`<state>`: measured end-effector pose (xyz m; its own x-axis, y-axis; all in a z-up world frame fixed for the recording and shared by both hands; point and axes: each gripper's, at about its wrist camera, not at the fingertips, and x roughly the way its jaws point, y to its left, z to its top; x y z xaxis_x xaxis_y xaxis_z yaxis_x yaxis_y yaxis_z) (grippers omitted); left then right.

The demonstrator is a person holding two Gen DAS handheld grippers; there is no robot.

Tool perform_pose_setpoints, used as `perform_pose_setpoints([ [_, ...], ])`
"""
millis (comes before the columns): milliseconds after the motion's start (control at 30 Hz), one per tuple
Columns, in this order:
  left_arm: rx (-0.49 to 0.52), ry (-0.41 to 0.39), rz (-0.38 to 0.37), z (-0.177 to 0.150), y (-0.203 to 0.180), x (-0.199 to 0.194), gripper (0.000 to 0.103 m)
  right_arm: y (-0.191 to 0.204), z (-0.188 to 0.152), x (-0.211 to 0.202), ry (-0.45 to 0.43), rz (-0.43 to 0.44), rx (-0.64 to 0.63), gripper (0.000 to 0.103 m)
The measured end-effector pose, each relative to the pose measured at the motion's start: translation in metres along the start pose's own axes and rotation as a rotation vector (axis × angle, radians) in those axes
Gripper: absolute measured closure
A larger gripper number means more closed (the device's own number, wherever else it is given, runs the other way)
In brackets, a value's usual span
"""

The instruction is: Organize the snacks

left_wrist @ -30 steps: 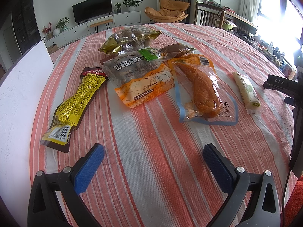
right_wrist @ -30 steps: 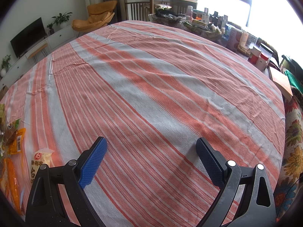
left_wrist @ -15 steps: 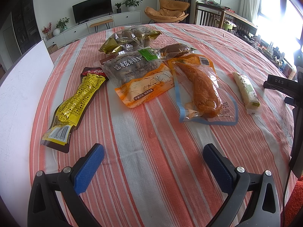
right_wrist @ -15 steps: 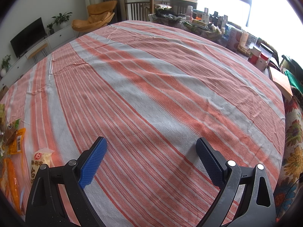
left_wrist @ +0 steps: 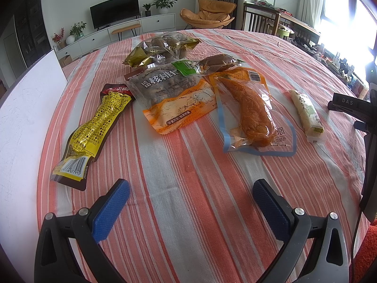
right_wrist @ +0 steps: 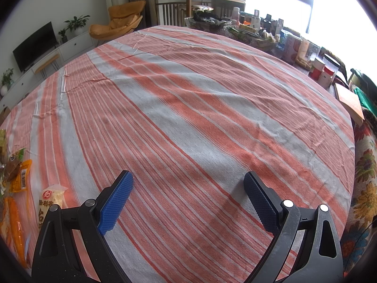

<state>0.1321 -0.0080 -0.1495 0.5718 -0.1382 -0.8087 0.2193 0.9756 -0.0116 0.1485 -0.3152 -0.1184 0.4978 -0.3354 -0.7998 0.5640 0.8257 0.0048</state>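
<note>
**Snacks scattered, both grippers waiting**

Striped orange-and-grey tablecloth [left_wrist: 188, 165] covers the whole table, coarse weave, a few soft creases. Both tools hover above it with nothing in them: the left gripper [left_wrist: 190, 202] has its blue-padded jaws spread wide, and the right gripper [right_wrist: 188, 198] is just as wide over bare cloth.

All the snacks lie ahead of the left one. Nearest on its left, a long yellow packet [left_wrist: 94, 129], glossy and flat, barcode end toward us. Centre, a walnut bag [left_wrist: 174, 94] in crinkly film, overlapping a bag of brown rounds [left_wrist: 162, 49] behind it. Beside that, a clear pouch holding an orange strip of meat [left_wrist: 252, 113], with a small brown sealed piece [left_wrist: 219, 62] touching its top. Well to the right, a slim white stick pack [left_wrist: 306, 110], which also shows at the right camera's left edge [right_wrist: 50, 202].

My judgement: start with the yellow packet. It's thin and slippery, so come in low across its narrow width and pinch an edge rather than pressing flat.
</note>
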Motion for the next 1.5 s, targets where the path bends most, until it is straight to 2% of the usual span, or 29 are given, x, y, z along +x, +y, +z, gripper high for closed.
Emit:
perform_pose_setpoints([
  [800, 0.003, 0.006, -0.001, 0.000, 0.000, -0.001, 0.000, 0.000, 0.000, 0.000, 0.000, 0.000, 0.000, 0.006],
  [900, -0.001, 0.071, 0.005, 0.006, 0.004, -0.010, 0.000, 0.000, 0.000, 0.000, 0.000, 0.000, 0.000, 0.006],
  [967, -0.032, 0.062, -0.034, 0.015, 0.014, -0.030, 0.000, 0.000, 0.000, 0.000, 0.000, 0.000, 0.000, 0.006],
  [1033, -0.065, 0.071, -0.082, 0.032, 0.027, -0.047, 0.000, 0.000, 0.000, 0.000, 0.000, 0.000, 0.000, 0.006],
  [1133, -0.072, 0.146, -0.077, 0.063, 0.044, -0.057, 0.000, 0.000, 0.000, 0.000, 0.000, 0.001, 0.000, 0.006],
  [1233, -0.021, 0.233, -0.005, 0.089, 0.055, -0.046, 0.000, 0.000, 0.000, 0.000, 0.000, 0.001, 0.000, 0.006],
  [1333, 0.024, 0.255, 0.038, 0.107, 0.072, -0.017, 0.000, 0.000, 0.000, 0.000, 0.000, 0.001, 0.000, 0.006],
  [1433, 0.107, 0.359, 0.089, 0.110, 0.082, 0.023, 0.001, 0.000, 0.000, 0.000, 0.000, 0.001, 0.000, 0.006],
  [1500, 0.167, 0.379, 0.130, 0.106, 0.083, 0.039, 0.004, 0.000, 0.000, 0.000, 0.000, 0.001, 0.000, 0.006],
])
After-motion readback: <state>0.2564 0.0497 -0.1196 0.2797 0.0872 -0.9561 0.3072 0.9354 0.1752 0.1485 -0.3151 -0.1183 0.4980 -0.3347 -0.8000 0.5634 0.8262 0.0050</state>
